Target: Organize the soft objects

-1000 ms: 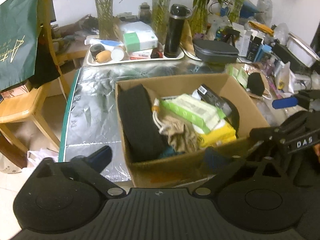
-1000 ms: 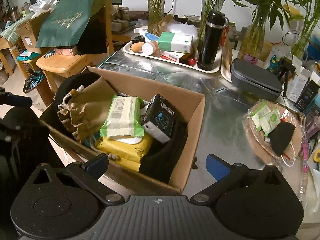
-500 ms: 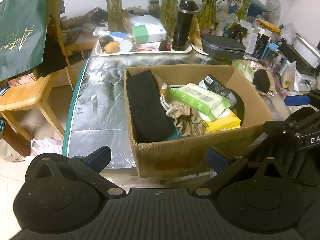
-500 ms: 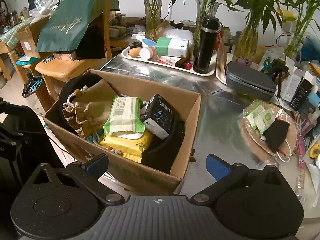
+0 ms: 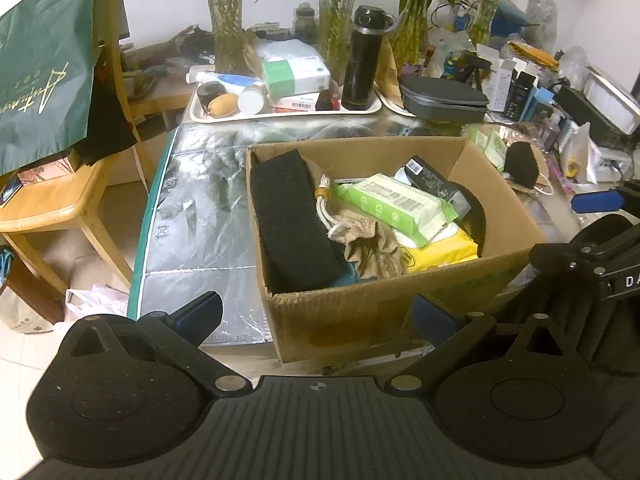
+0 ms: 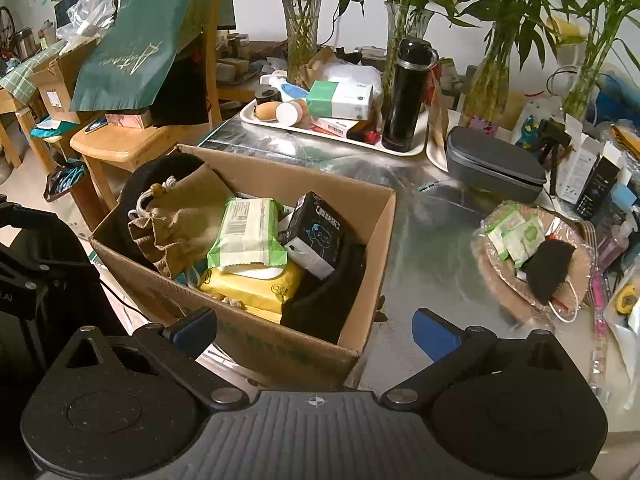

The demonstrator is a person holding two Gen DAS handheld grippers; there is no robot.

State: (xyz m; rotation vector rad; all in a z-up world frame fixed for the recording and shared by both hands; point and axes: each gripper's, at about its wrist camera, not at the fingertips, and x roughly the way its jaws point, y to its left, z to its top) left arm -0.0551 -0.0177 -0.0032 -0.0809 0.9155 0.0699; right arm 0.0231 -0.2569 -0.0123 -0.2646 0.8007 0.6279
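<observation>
A cardboard box [image 5: 400, 312] [image 6: 256, 344] stands on the silver table. It holds a black foam pad [image 5: 288, 220], a tan drawstring pouch [image 5: 368, 244] [image 6: 180, 216], a green wipes pack [image 5: 396, 204] [image 6: 248, 232], a yellow wipes pack [image 5: 444, 252] [image 6: 252, 284], a black carton [image 5: 436, 184] [image 6: 312, 232] and black cloth [image 6: 328, 296]. My left gripper [image 5: 316, 316] is open and empty in front of the box. My right gripper [image 6: 316, 328] is open and empty at the box's near right corner; it also shows in the left wrist view [image 5: 596, 202].
A white tray [image 5: 288, 114] [image 6: 332, 132] with a black flask [image 5: 364, 60] [image 6: 404, 96] and boxes stands behind. A grey case [image 6: 492, 164], a wicker basket [image 6: 528, 300] with a black mask and packets, vases and clutter sit at right. A wooden chair [image 5: 52, 200] with a green bag stands left.
Both grippers have pulled back from the box, so it looks smaller and farther off. Both stay open and empty. Nothing in the box has moved.
</observation>
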